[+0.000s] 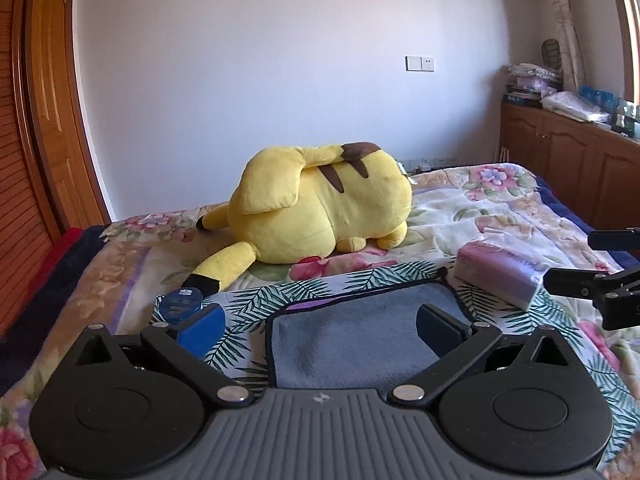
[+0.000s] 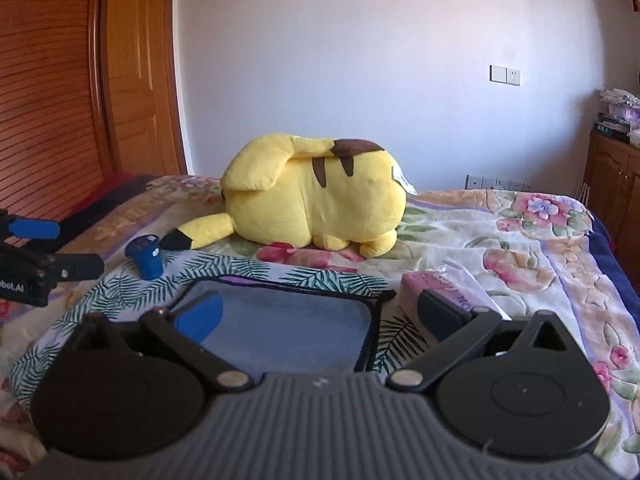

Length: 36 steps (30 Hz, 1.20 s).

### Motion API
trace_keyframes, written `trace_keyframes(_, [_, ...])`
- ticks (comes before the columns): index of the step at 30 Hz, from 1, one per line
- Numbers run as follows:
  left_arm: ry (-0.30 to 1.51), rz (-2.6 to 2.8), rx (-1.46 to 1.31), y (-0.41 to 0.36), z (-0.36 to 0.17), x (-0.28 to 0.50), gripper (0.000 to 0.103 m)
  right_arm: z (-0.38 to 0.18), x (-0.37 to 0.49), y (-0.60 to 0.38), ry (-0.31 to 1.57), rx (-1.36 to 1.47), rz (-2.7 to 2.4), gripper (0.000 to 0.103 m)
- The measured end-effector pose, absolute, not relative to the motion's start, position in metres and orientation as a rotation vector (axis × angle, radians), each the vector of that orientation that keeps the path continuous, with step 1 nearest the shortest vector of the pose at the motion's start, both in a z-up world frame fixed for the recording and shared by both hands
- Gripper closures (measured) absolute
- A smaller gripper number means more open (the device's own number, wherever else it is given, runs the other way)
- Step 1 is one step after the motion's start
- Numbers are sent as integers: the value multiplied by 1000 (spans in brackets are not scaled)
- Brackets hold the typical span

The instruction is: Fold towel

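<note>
A grey-blue towel [image 1: 352,336] with a dark trim lies flat on a leaf-patterned cloth [image 1: 256,300] on the bed; it also shows in the right wrist view [image 2: 288,328]. My left gripper [image 1: 320,326] is open and empty, hovering over the towel's near left part. My right gripper [image 2: 320,314] is open and empty over the towel's near right part. Each gripper shows at the edge of the other's view: the right one [image 1: 592,280], the left one [image 2: 40,256].
A big yellow plush toy [image 1: 320,208] lies behind the towel. A blue round container [image 1: 182,304] sits left of the towel, a pink tissue pack [image 1: 500,276] to its right. A wooden wardrobe [image 1: 28,160] stands left, cabinets [image 1: 568,160] stand right.
</note>
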<state>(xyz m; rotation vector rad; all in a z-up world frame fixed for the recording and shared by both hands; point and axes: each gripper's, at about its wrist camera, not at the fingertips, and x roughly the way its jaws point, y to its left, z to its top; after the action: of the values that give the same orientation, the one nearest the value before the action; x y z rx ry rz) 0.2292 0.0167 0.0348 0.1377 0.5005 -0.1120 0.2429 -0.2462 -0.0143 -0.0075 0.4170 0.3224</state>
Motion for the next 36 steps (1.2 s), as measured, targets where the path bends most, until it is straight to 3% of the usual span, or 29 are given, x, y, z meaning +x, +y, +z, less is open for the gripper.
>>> trace_keyframes(14, [499, -129, 117, 8, 50, 170, 0, 7, 193, -251, 397, 42, 316, 0])
trace_keyframes(36, [549, -124, 101, 4, 30, 83, 0, -19, 115, -251, 449, 50, 301, 0])
